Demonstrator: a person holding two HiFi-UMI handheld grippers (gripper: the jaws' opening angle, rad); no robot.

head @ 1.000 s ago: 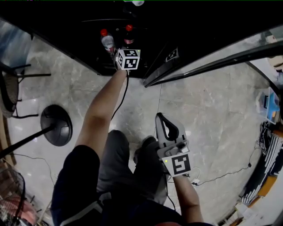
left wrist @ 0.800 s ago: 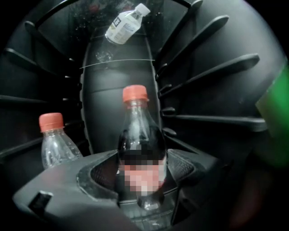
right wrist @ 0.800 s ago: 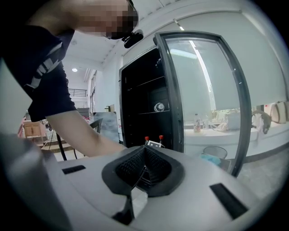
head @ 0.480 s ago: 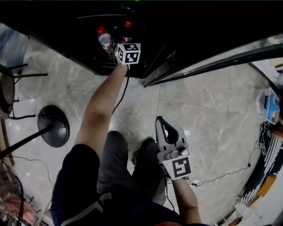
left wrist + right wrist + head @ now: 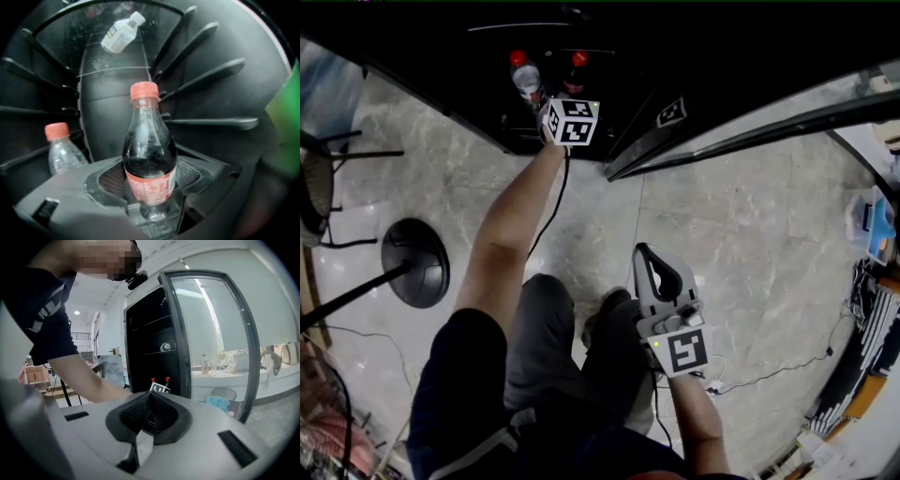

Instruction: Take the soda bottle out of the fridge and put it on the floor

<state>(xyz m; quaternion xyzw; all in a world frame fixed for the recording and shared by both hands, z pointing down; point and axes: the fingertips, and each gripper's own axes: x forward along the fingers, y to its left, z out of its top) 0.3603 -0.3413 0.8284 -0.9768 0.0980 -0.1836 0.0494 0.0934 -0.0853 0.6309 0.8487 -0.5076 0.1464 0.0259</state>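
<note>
The soda bottle stands upright inside the dark fridge, with dark cola, a red cap and a red label. My left gripper is shut on it, its mesh pads pressing both sides of the label. In the head view the left marker cube sits at the fridge's mouth, with the soda bottle's cap just beyond. My right gripper hangs shut and empty over the floor by the person's knee; its pads meet.
A clear bottle with a red cap stands left of the soda. A white bottle lies on a higher shelf. The glass fridge door stands open to the right. A round stand base and a chair are left; cables right.
The left gripper stays at the fridge's mouth with the soda bottle between its jaws, shifting only slightly. The right gripper has barely moved.
</note>
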